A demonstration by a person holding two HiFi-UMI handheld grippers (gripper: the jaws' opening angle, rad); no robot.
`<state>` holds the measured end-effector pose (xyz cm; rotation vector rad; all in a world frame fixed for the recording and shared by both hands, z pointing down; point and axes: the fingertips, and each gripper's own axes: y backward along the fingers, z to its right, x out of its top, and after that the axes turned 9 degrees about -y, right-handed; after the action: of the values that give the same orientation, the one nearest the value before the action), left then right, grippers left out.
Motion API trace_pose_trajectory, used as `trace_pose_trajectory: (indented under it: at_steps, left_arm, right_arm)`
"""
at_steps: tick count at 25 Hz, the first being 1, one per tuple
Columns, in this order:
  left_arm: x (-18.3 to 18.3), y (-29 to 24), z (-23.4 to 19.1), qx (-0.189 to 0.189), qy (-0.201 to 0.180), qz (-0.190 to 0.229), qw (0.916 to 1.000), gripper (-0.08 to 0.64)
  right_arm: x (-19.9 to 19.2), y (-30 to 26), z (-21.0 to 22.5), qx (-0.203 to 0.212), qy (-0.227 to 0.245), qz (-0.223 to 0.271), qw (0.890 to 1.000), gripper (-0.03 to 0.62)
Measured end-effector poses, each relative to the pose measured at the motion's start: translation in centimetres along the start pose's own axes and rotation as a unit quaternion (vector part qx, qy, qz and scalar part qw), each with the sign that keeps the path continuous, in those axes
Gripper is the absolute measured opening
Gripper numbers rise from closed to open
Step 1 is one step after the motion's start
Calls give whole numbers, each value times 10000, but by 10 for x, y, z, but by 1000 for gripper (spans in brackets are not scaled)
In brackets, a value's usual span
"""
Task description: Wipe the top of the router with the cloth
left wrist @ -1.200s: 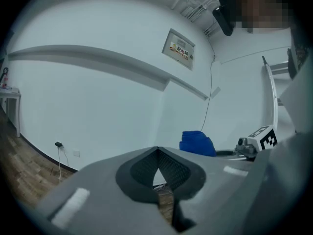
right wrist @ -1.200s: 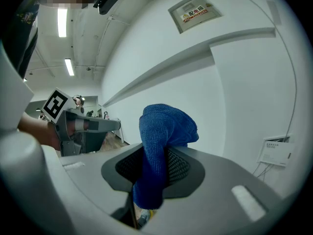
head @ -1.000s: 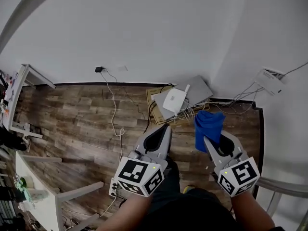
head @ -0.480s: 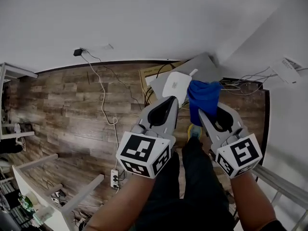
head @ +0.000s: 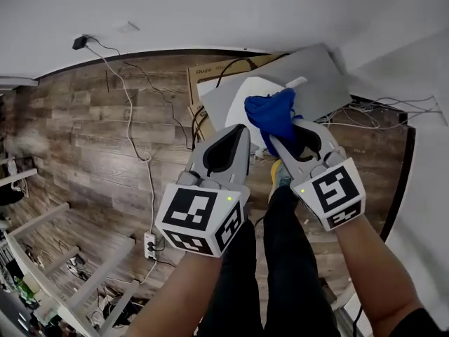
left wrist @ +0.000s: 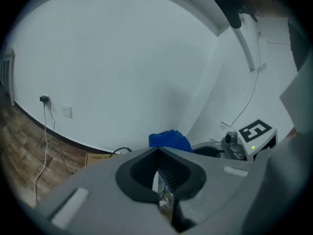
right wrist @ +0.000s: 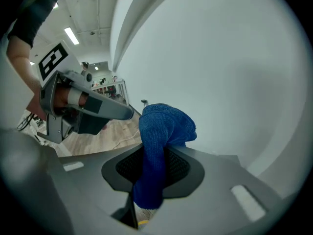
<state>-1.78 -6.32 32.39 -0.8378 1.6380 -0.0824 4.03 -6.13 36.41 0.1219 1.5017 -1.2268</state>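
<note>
Step in hand: judged to be the approach, with the cloth being brought to the router; contact cannot be confirmed.
Right gripper [head: 286, 133]: jaws pinch the blue cloth [head: 272, 114]. A bunched wad stands out past the tips and a tail hangs back between them (clearest in the right gripper view).
Left gripper [head: 237, 133]: jaws pressed together with nothing between them; it sits just left of the right gripper.
Router [head: 242, 102]: white and flat, lying on a grey slab [head: 319, 76] over a cardboard box [head: 203, 72] on the wood floor, by the far wall.
Router relative to gripper: just beyond the jaw tips; the wad overlaps its right edge in the head view, and the height above it cannot be told.
Method advised: set the wad flat on the top and sweep right to left with light pressure, keeping off the antenna [head: 296, 83].
Risk: a light router may slide; the idle left gripper could steady it.
</note>
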Motion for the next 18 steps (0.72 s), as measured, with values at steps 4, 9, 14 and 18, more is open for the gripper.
trace_pose_trajectory:
  at_steps: [4,9,14,18]
  left_arm:
    - [-47,-36,-20,188,229,-115,9995,0]
    - [-81,-56,-43,410,451,-172,9980,0]
    - [-102,-56,-70,580,629,-199,9961,0]
    - [-113,-51,-84,638,830,-205,9943,0]
  right_arm:
    - [-52,-44,5,386,274,-433,9979,118]
    - [-88,-78,-8,840,771,-756,9906,117]
    - [-100,-100,-13,826,1144,-894,9859,117]
    - [-100,-114,-8,857,1472,-1115,9791,117]
